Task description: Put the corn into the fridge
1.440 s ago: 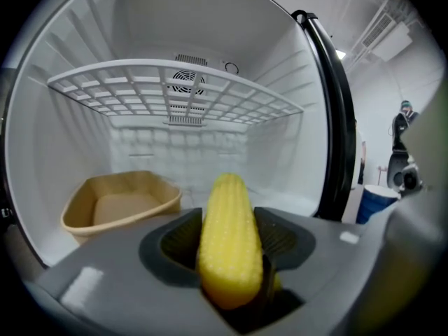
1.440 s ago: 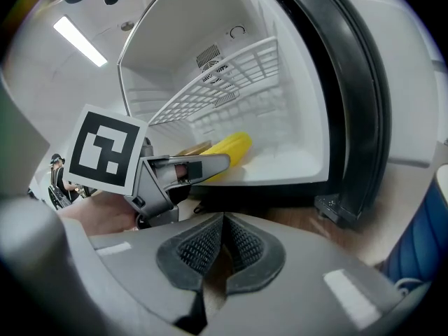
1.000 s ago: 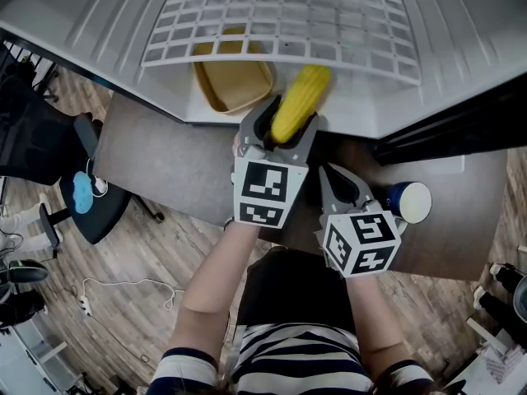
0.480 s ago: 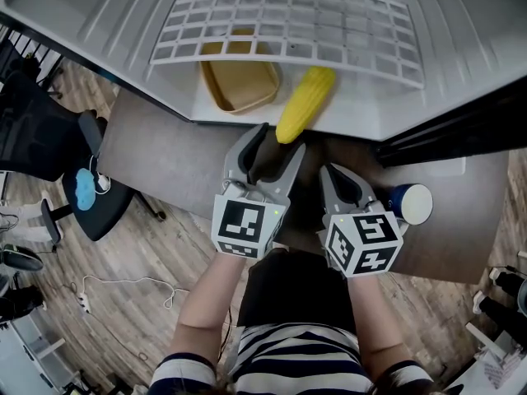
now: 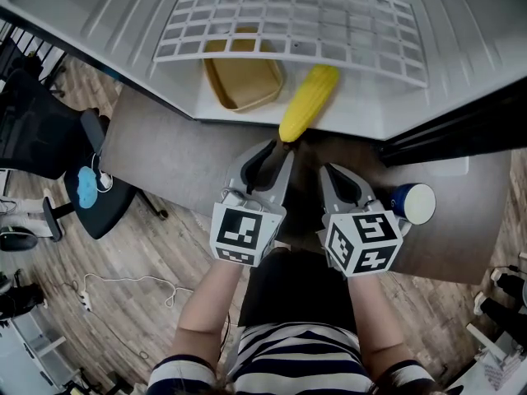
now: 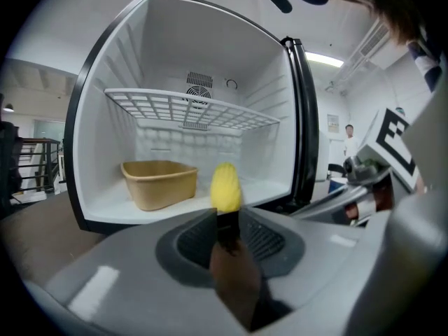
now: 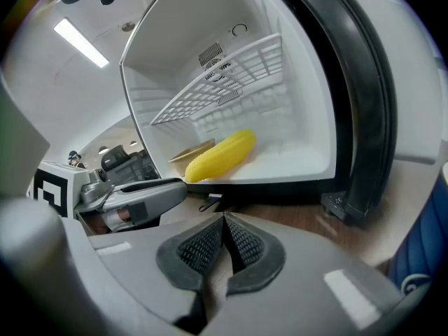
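Note:
The yellow corn point(image 5: 309, 101) lies on the white floor of the open fridge point(image 5: 362, 120), its near end at the front lip; it also shows in the left gripper view as corn point(image 6: 225, 186) and in the right gripper view as corn point(image 7: 218, 156). My left gripper point(image 5: 276, 148) sits just in front of the corn, apart from it, jaws only narrowly open with nothing between them point(image 6: 227, 219). My right gripper point(image 5: 331, 171) hovers over the table beside it, shut and holding nothing point(image 7: 224, 219).
A tan tub point(image 5: 243, 81) stands in the fridge left of the corn, under the white wire shelf point(image 5: 288, 19). A blue cup point(image 5: 412, 202) sits on the table right of my right gripper. The black fridge door frame point(image 7: 364, 117) rises at right.
The left gripper let go of the corn, which now rests in the fridge, then drew back toward me and narrowed its jaws. The right gripper has stayed put.

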The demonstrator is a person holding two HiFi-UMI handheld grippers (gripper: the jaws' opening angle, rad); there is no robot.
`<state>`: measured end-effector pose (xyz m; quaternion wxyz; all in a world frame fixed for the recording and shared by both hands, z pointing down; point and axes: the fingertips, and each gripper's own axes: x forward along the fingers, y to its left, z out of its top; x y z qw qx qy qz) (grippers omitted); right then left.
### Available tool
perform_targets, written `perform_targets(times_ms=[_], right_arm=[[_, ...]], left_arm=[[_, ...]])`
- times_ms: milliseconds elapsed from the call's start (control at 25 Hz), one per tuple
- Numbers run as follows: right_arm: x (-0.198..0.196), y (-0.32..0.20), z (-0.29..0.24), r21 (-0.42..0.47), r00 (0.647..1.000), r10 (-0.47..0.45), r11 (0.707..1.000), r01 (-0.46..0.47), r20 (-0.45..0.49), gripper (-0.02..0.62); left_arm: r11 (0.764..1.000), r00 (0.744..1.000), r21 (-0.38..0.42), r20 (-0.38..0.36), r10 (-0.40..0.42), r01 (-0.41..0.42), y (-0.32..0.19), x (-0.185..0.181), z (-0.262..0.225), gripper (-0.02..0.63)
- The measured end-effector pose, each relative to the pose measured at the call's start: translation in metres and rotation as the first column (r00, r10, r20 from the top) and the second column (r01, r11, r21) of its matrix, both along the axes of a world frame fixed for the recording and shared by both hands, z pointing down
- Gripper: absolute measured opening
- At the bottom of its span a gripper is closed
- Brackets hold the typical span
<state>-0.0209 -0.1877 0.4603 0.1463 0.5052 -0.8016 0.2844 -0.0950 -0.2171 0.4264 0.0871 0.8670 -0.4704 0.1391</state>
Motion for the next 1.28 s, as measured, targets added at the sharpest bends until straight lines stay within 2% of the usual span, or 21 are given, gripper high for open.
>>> perform_targets(times_ms=[1000,1280], right_arm=[[0.006,-0.009,0.01,-0.022,1.0,0.007,1.0,-0.008,-0.016,-0.008],[0.006,-0.012,0.012,-0.021,1.0,0.011,1.0,-0.011,-0.025,-0.008]], left_arm=[[0.999,0.998,-0.022,0.044,0.049,-0.048,-0.044,0.022,0.001,0.0],[0.999,0.993,-0.017,0.107,0.05,-0.049,-0.058,0.029,0.0,0.0]])
